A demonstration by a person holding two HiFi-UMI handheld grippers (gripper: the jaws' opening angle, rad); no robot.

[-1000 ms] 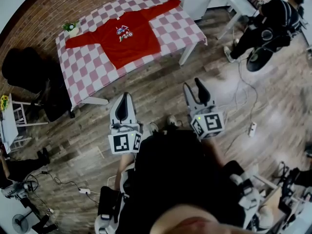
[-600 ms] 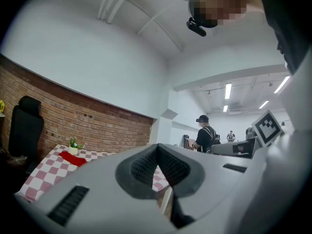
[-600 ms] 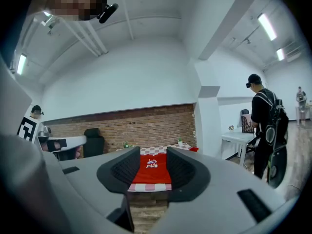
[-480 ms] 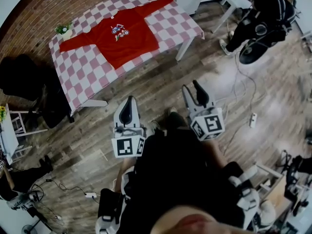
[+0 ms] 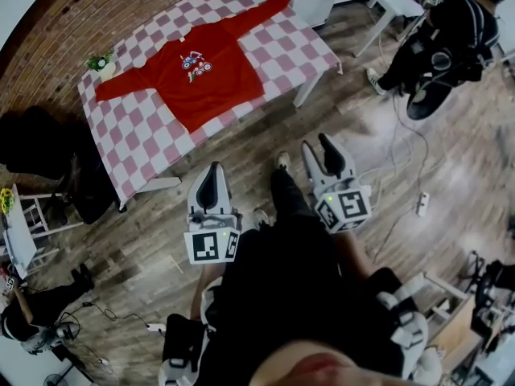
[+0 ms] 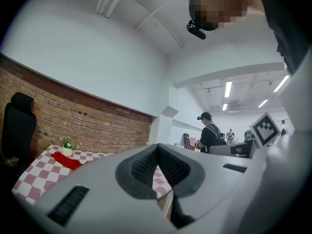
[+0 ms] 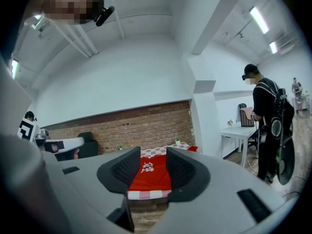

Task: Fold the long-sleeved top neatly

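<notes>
The left gripper (image 5: 211, 185) has its jaws pressed together on nothing; the right gripper (image 5: 321, 156) has them apart, also empty. Ahead and leftward, well apart, the red top (image 5: 205, 75) lies flat on the checkered table (image 5: 149, 135), with its sleeves spread sideways. The left gripper seems nearer.

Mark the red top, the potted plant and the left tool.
red top (image 5: 213, 87), head view, on the chest below the print
potted plant (image 5: 100, 61), head view, on the leaves
left tool (image 5: 212, 174), head view, between its closed fingertips

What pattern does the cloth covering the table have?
The tablecloth has pink-and-white checks, clearest in the head view.
</notes>
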